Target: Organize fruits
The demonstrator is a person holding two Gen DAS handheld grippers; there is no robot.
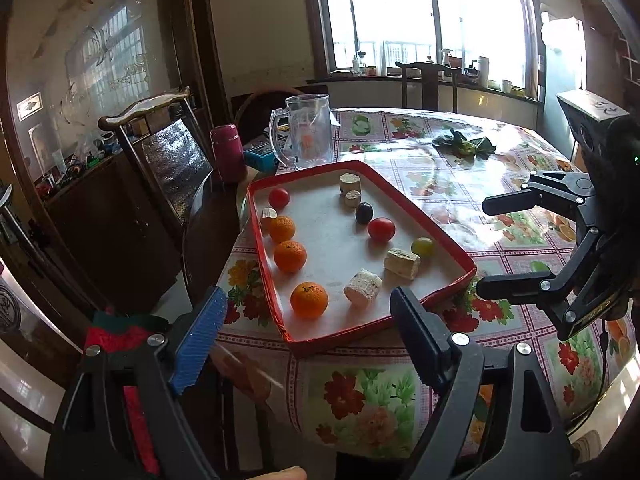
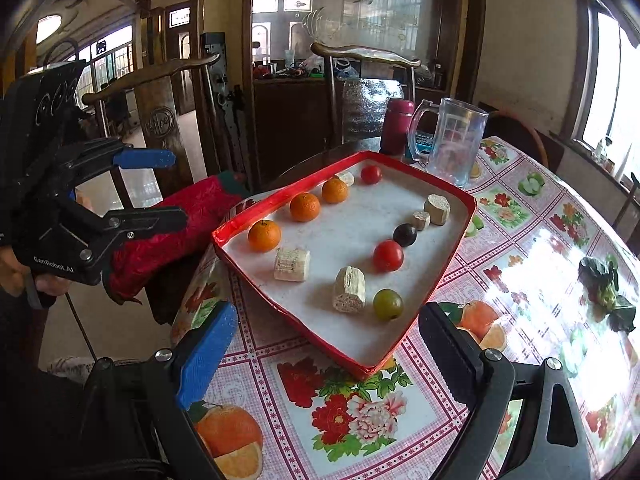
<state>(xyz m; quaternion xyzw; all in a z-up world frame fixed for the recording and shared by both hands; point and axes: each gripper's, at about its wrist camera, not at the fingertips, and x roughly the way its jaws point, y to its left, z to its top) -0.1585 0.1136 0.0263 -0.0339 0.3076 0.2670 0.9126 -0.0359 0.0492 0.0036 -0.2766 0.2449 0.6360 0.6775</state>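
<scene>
A red-rimmed tray [image 1: 360, 326] [image 2: 280, 196] lies on the flowered tablecloth. Three oranges [image 1: 290, 256] [image 2: 305, 207] line its left side. Across from them sit two red fruits [image 1: 381, 229] [image 2: 388, 255], a dark plum [image 1: 364, 213] [image 2: 405, 234] and a green fruit [image 1: 423, 247] [image 2: 387, 304]. Several pale cut chunks [image 1: 363, 291] [image 2: 349, 290] lie among them. My left gripper [image 1: 308, 344] [image 2: 176, 186] hovers open off the tray's near left corner, holding nothing. My right gripper [image 2: 328, 354] [image 1: 492, 246] stands open and bare at the tray's near right side.
A clear glass mug [image 1: 304, 136] [image 2: 452, 144] and a magenta flask [image 1: 227, 152] stand behind the tray. A heap of dark leaves [image 1: 464, 144] [image 2: 608, 292] lies further right. Wooden chairs [image 2: 160, 92] and a red cushion [image 2: 180, 232] crowd the table's left edge.
</scene>
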